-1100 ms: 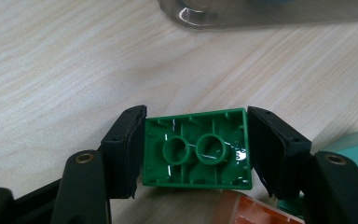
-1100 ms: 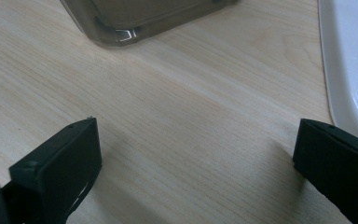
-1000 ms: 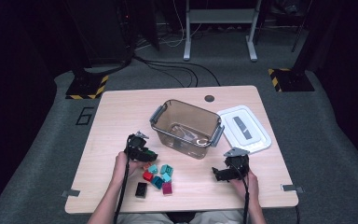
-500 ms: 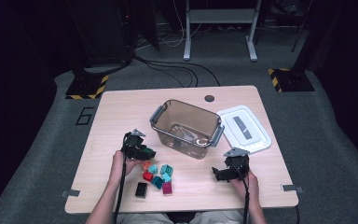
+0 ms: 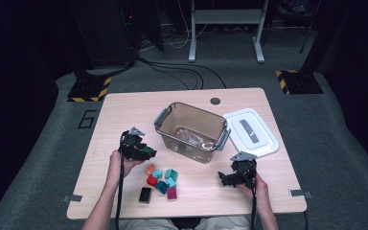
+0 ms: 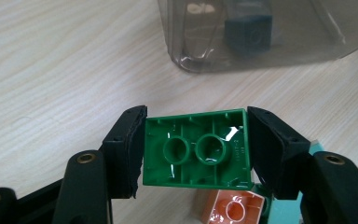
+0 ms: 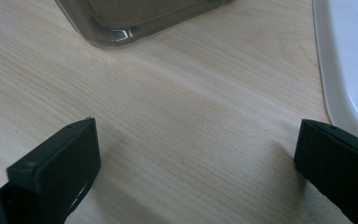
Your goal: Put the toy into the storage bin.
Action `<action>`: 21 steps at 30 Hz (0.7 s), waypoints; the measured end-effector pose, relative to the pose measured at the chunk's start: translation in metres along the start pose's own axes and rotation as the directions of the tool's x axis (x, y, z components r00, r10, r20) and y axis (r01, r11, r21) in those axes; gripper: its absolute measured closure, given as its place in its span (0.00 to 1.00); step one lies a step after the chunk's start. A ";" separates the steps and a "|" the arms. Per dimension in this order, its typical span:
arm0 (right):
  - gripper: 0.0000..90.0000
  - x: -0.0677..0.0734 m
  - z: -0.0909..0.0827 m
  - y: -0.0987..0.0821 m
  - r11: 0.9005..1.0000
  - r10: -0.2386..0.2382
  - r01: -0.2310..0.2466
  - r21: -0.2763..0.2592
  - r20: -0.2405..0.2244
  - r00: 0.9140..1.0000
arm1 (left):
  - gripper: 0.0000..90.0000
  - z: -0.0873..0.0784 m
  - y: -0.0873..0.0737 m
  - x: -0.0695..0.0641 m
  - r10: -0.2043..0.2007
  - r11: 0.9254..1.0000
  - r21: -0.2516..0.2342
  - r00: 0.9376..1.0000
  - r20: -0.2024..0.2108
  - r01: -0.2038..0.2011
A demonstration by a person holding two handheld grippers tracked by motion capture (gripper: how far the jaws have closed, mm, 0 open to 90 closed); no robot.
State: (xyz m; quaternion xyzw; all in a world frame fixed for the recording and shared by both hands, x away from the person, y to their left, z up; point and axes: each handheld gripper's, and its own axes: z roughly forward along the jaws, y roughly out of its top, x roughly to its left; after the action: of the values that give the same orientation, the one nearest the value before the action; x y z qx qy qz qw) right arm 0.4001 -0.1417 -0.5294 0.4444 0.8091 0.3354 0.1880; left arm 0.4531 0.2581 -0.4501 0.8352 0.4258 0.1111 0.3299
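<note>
One blue brick (image 6: 248, 32) sits inside the clear bin (image 6: 270, 44) in the left gripper view; left gripper (image 6: 196, 149) clamps one green brick (image 6: 196, 148), right gripper (image 7: 196, 154) gapes empty.

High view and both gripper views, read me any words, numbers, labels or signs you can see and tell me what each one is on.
"6": a large outlined numeral on the grey floor, just left of the table.
Green brick held in the left gripper: small raised marks inside its hollow underside, too small to read.
White lid: a grey patch, no readable text.
Nothing else carries writing.
</note>
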 end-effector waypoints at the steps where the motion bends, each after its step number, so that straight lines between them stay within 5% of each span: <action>1: 0.00 0.000 0.000 0.000 1.000 0.000 0.000 0.000 0.000 1.000 | 0.45 -0.002 0.001 0.000 0.004 1.000 -0.002 1.000 -0.003 -0.004; 21: 0.00 0.000 0.000 0.000 1.000 -0.002 0.002 -0.006 0.005 1.000 | 0.45 -0.040 0.031 0.005 0.039 0.999 -0.034 0.999 -0.018 -0.039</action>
State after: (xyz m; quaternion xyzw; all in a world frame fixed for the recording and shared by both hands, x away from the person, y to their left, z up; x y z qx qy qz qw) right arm 0.4001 -0.1417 -0.5296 0.4437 0.8082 0.3364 0.1915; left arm 0.4572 0.2676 -0.4004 0.8365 0.4102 0.1320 0.3384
